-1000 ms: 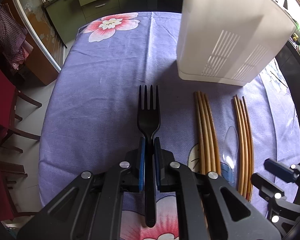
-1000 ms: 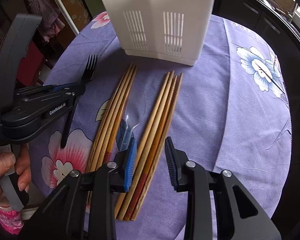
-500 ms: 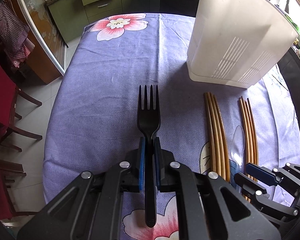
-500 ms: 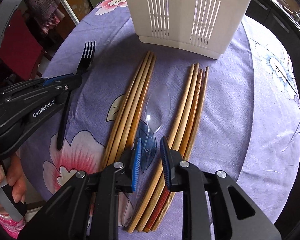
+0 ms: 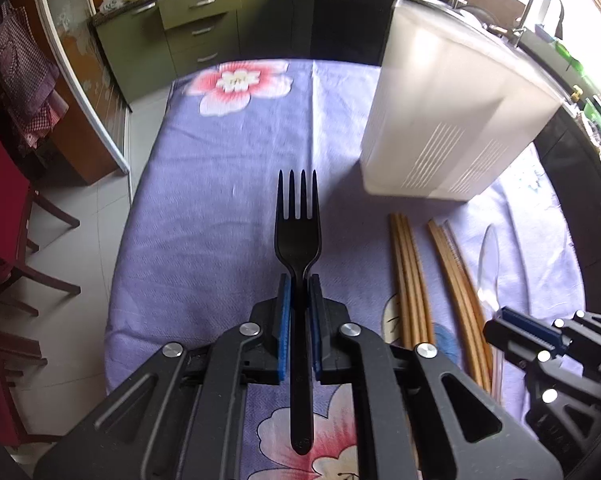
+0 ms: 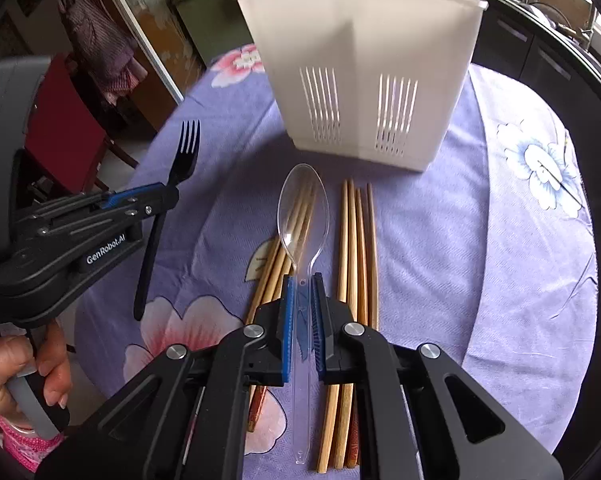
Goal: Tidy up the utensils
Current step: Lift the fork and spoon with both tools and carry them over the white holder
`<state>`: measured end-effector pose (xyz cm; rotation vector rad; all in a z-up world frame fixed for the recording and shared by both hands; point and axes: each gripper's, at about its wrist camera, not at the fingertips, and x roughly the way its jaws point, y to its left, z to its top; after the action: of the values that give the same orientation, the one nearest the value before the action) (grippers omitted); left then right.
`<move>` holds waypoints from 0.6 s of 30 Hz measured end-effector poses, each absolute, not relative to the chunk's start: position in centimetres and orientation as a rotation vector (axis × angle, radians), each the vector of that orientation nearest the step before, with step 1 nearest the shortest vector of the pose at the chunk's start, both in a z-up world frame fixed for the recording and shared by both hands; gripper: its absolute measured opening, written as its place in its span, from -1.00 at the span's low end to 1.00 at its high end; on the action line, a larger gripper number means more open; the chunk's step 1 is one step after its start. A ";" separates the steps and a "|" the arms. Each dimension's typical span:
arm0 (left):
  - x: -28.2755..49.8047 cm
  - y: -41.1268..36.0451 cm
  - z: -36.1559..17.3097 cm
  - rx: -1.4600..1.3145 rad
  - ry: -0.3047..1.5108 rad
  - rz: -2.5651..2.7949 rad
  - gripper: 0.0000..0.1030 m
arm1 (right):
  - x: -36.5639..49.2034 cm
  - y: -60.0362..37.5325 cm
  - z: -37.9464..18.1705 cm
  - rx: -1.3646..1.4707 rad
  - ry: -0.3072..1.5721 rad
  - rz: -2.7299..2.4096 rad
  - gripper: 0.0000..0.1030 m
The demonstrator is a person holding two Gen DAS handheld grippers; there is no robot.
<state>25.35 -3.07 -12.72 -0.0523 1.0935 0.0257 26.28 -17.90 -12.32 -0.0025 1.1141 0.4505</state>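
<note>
My left gripper (image 5: 299,284) is shut on a black plastic fork (image 5: 298,236) and holds it above the purple flowered tablecloth, tines forward; it also shows in the right wrist view (image 6: 148,204) with the fork (image 6: 184,152). My right gripper (image 6: 302,284) is shut on a clear plastic spoon (image 6: 302,208), lifted above the chopsticks. A white slotted utensil holder (image 6: 360,80) stands upright ahead, also in the left wrist view (image 5: 452,120). Two bundles of wooden chopsticks (image 6: 356,248) lie on the cloth in front of it.
The round table's left edge (image 5: 120,240) drops to a tiled floor with red chairs (image 5: 0,200). Green kitchen cabinets (image 5: 196,32) stand behind the table. A dark counter (image 6: 540,48) runs along the right side.
My right gripper closed on the clear spoon and lifted it off the cloth. Both grippers rose, and the left one carried the fork up with it.
</note>
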 end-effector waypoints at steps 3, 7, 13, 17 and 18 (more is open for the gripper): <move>24.9 -3.4 -9.0 -0.062 1.020 -0.005 -0.83 | 26.3 -19.2 -8.5 0.065 0.996 0.470 -0.82; 25.3 -4.0 -3.6 -0.100 0.912 -0.061 -0.83 | 27.4 -21.1 -3.1 0.145 0.818 0.460 -0.82; 28.4 -5.5 2.9 -0.131 0.729 -0.107 -0.83 | 30.6 -22.5 2.8 0.193 0.575 0.416 -0.82; 31.4 -7.0 4.6 -0.133 0.611 -0.115 -0.83 | 32.9 -23.2 5.2 0.184 0.430 0.346 -0.82; 31.8 -7.3 4.8 -0.133 0.591 -0.116 -0.83 | 33.2 -24.1 5.7 0.180 0.413 0.330 -0.82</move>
<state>31.83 -7.32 4.80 -0.1333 0.5912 -0.1158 33.17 -24.08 5.69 0.1802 0.4134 0.3302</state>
